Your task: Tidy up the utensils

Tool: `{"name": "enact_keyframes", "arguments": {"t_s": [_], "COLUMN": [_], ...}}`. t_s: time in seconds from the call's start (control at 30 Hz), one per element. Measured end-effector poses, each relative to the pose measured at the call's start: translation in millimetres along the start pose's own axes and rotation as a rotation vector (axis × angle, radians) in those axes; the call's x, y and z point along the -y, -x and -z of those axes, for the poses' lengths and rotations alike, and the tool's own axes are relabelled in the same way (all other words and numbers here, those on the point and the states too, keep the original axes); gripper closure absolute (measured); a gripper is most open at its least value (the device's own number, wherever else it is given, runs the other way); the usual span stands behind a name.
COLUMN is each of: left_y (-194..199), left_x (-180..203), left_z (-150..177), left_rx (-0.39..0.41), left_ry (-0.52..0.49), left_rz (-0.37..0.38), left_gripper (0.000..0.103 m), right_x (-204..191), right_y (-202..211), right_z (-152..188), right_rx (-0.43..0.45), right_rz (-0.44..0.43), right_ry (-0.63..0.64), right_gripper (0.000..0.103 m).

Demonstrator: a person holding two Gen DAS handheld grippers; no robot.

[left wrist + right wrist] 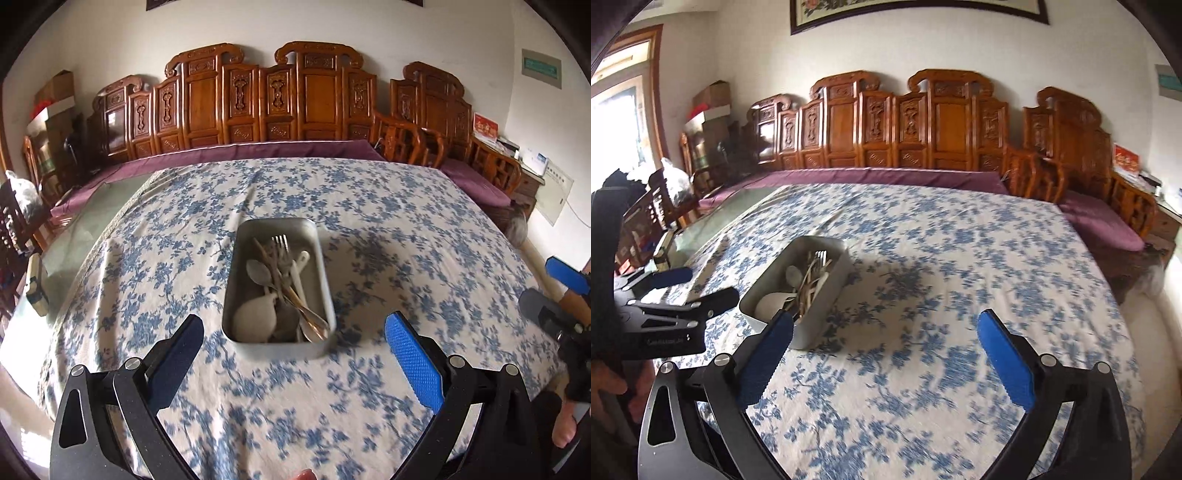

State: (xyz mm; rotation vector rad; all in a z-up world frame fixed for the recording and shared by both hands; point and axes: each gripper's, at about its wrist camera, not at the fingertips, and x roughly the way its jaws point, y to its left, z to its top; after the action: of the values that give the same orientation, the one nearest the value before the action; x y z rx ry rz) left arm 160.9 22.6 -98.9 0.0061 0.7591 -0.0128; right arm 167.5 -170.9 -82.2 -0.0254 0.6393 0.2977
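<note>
Utensils (284, 284), metal and white plastic, lie piled in the grey metal tin (321, 273); both the left gripper (293, 341) and the right gripper (884, 341) stand wide and empty. Sorting looks finished; next comes checking.

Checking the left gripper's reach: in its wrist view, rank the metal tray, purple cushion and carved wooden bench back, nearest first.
From the left gripper:
1. Metal tray, just ahead on the tablecloth, centre.
2. Purple cushion, beyond the table's far edge.
3. Carved wooden bench back, against the wall.

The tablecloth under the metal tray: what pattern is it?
White tablecloth printed with blue flower sprays; the left wrist view shows it best, around the tray.
</note>
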Motion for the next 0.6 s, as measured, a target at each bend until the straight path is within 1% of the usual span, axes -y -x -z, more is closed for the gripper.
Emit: {"name": "enact_keyframes", "arguments": {"t_s": [0.2, 0.37, 0.6], "left_y": [30.6, 69.2, 120.9], "left_x": [17.5, 27.8, 36.1], "left_z": [-2.5, -14.2, -24.5], "left_rx": [0.033, 0.100, 0.188], "left_ry": [-0.026, -0.023, -0.025], "left_rz": [0.009, 0.019, 0.009], "left_gripper": [0.008, 0.008, 0.008], "right_x": [15.7, 16.7, 13.0], "right_y": [39.9, 75.1, 123.6], "right_z": [-1.3, -11.8, -26.0], "right_rx": [0.057, 0.129, 0.239], "right_rz": [0.037, 0.061, 0.075], "right_ry": [-0.029, -0.027, -0.012], "right_gripper": [0.003, 0.003, 0.003]}}
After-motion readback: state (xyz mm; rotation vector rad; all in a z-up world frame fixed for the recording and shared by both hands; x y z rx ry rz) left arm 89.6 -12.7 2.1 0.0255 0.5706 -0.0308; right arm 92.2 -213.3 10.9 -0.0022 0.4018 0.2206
